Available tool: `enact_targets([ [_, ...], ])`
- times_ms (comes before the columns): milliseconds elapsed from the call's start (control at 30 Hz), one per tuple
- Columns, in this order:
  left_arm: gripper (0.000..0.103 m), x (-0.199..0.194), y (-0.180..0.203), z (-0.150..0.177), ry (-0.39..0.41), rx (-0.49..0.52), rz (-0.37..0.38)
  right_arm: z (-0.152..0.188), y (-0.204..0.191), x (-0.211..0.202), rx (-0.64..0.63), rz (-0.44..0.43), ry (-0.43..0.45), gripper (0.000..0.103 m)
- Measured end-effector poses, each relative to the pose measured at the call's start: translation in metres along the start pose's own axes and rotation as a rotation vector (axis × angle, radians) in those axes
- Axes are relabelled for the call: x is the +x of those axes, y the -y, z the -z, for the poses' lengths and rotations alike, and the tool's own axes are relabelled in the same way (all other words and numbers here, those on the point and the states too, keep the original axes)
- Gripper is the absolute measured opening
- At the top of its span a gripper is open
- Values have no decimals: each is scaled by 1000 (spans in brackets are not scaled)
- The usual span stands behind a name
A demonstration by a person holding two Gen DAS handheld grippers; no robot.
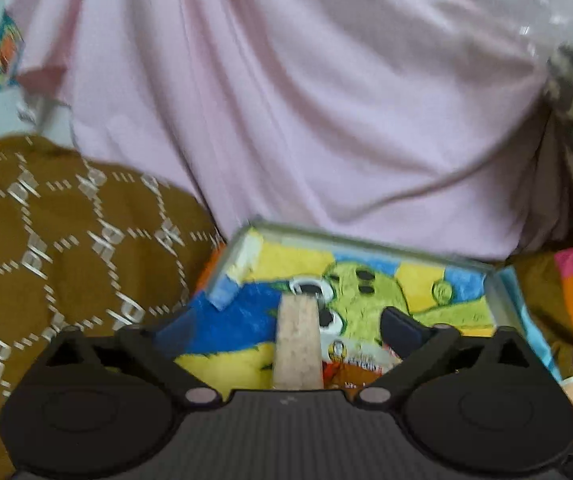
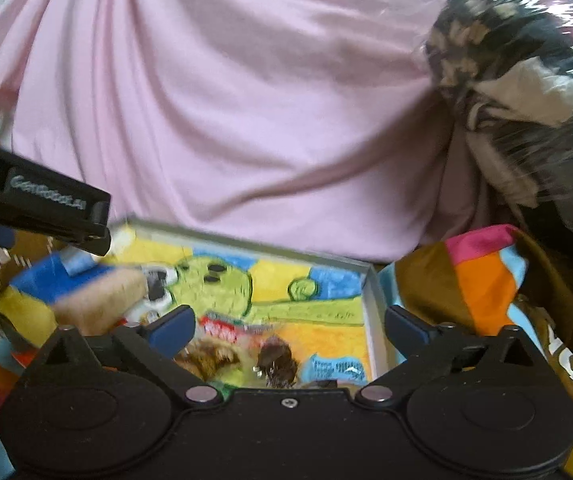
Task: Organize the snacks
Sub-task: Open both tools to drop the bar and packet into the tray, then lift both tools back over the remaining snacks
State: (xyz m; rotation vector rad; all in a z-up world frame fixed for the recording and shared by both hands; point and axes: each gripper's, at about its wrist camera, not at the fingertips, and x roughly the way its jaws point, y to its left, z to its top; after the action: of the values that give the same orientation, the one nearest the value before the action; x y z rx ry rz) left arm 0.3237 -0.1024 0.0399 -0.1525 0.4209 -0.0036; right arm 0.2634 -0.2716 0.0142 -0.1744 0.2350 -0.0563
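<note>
Holding a tan wafer bar (image 1: 297, 340) above the shallow box (image 2: 370, 300), left tool (image 1: 286, 324) seems clenched on it; right tool (image 2: 289, 326) released. Some snack packets (image 2: 274, 360) already boxed; wafer still to place.

blurred pale lettering on the left gripper (image 2: 42, 200) is unreadable.

You are working in a home, likely on a bed: pink sheet (image 1: 286, 100), patterned brown bedding (image 1: 66, 220), bagged clothes (image 2: 526, 80) piling beside.
</note>
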Motion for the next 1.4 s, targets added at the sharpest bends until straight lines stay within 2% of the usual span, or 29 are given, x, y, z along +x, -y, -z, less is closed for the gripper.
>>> enact_targets([
  [133,103,-36,-3,-4,73,43,-15,-8,0,-32,77,3,61,102],
  [267,103,-68,-8,-3,109,69,-28,-15,6,-65,144,-17,113,102],
  [433,103,-109,-16,6,144,62,-21,-22,18,-102,240,-43,121,102],
  [633,103,-157,-37,22,178,38,-17,-24,12,-149,259,-53,129,102],
  [833,103,-199,-58,37,196,55,-22,-8,-5,-204,239,-56,122,102],
  [1000,103,-224,-78,50,160,31,-22,0,-12,-241,228,-45,127,102],
  [1133,103,-240,-89,62,111,54,-50,6,-15,-265,229,-65,132,102],
  [1267,103,-249,-99,74,55,75,-71,16,-22,-282,191,-57,114,102],
  [1400,103,-256,-110,89,36,72,-83,26,-31,-294,145,-71,94,102],
])
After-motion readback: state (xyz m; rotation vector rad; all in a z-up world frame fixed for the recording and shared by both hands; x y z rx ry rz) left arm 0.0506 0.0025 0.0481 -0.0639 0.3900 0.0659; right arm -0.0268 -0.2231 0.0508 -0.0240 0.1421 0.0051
